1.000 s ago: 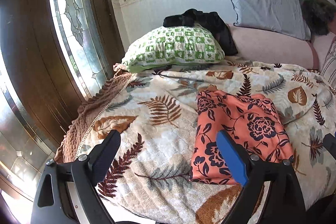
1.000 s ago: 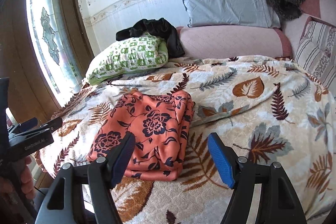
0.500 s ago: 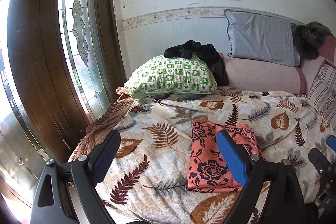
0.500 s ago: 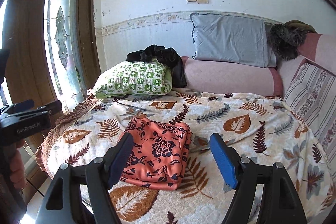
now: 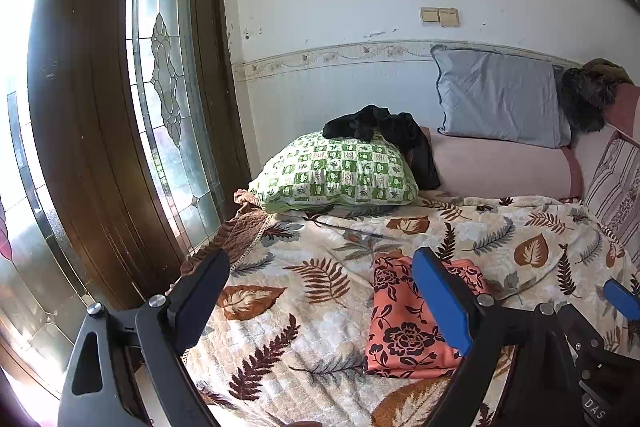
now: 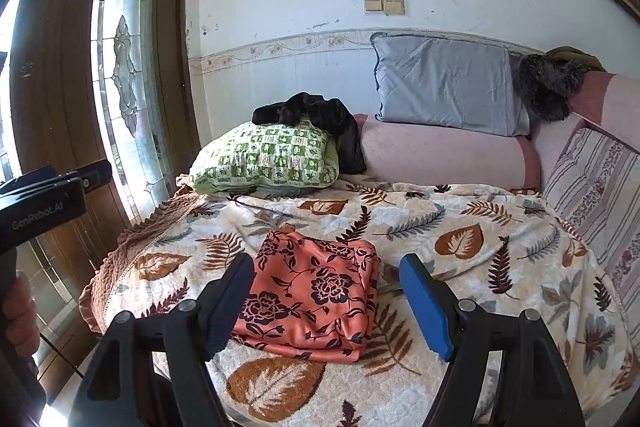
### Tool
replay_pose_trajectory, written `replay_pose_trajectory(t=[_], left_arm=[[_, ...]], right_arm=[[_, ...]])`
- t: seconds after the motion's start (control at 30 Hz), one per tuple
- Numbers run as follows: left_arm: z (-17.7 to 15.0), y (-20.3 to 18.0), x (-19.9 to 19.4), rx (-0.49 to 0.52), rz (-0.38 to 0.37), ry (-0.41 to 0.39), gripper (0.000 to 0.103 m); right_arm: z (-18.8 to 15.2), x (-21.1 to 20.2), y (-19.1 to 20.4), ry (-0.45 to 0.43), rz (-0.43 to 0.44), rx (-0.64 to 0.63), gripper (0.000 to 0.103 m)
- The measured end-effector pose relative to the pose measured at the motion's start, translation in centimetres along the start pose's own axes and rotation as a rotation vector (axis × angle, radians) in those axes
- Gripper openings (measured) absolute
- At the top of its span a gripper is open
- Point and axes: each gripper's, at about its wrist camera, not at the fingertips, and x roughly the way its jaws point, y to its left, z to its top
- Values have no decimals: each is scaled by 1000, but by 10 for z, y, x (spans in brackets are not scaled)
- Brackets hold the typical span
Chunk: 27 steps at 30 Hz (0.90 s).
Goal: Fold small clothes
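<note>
Both grippers (image 5: 320,301) (image 6: 328,293) have lifted away, released (folded floral garment (image 6: 310,291) partly hidden behind pads).

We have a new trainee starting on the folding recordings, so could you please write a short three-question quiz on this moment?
1. True or false: the orange floral garment lies folded on the leaf-print blanket, and neither gripper holds it.
2. What lies draped over the green checked pillow?
A. a grey cushion
B. a dark garment
C. a striped towel
3. Fill in: the right gripper and the left gripper both have their jaws ____.

Key:
1. True. The jaws are apart with nothing between the pads.
2. B, the dark garment.
3. Open.
</note>
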Motion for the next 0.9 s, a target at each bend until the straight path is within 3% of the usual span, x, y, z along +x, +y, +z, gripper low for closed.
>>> replay_pose_trajectory(t=[0.9], left_arm=[[1, 3, -2, -2, -11, 4, 93]], right_arm=[[1, 1, 4, 8, 9, 29, 78]])
